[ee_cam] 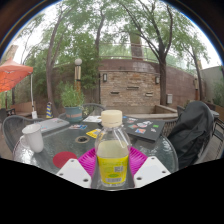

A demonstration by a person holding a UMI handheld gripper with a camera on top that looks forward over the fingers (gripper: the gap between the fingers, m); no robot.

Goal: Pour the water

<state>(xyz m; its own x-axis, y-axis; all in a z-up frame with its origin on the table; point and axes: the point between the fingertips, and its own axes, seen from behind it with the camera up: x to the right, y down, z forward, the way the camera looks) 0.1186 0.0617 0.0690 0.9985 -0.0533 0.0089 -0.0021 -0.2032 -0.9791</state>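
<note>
Gripper view: one yellow-labelled bottle (112,150) clamped between both pads (88,160), gripper (112,168) gripping it; one white cup (33,137) far left on the glass table (160,150).

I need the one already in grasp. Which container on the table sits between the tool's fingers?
The yellow-labelled bottle with the white cap, between the tool fingers. The white cup stands off to the side, beyond them.

Clear glossy plastic bottle (112,152) with a smooth white cap and shiny yellow label. Glass-topped, reflective table (160,150). Rough brick wall (130,85) beyond.
</note>
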